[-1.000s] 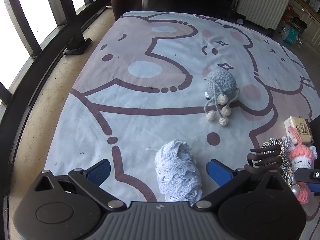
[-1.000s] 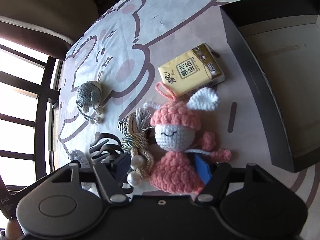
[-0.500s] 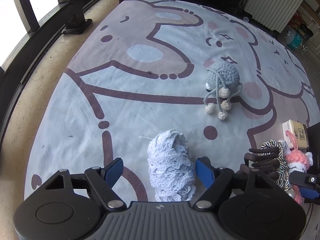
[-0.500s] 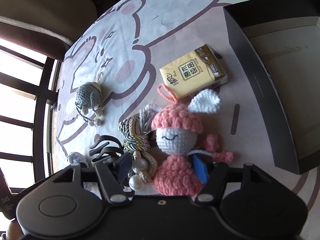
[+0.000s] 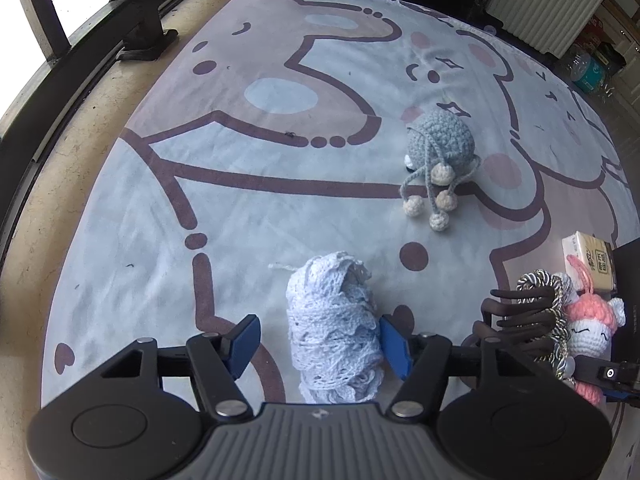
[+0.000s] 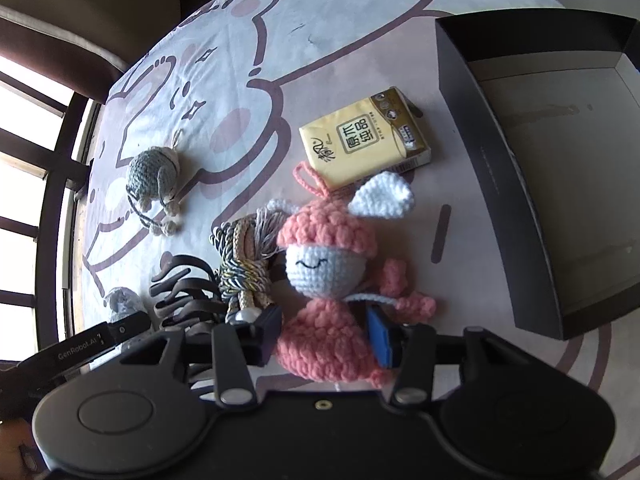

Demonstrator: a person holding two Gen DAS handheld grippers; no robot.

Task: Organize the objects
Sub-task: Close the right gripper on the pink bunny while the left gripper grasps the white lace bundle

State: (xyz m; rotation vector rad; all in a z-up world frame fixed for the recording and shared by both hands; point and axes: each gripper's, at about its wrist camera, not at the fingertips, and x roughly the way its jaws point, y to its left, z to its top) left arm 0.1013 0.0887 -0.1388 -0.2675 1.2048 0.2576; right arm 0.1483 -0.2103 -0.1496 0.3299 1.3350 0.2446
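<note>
Two grippers are down on the cartoon blanket (image 5: 248, 208), each astride a soft thing. Left gripper (image 5: 318, 340) stands wide, its blue pads either side of the lace roll (image 5: 334, 328); the right pad is touching or nearly touching the roll, the left pad has clear daylight beside it. That roll lies with its long axis running straight away from the gripper, near to far, so I'd say the pads only need to close across its narrow width. Right gripper (image 6: 326, 330) is pinched onto the body of the pink doll (image 6: 328, 280), which lies head-far, and the fingers press into the yarn on both sides. Just right of the doll sits the dark box (image 6: 500, 184), open and bare inside, likely where it goes. Tissue pack (image 6: 364, 138) lies just beyond the doll's head, cord bundle (image 6: 244, 252) and hair claw (image 6: 184, 288) at its left, grey octopus (image 5: 440, 148) farther off
</note>
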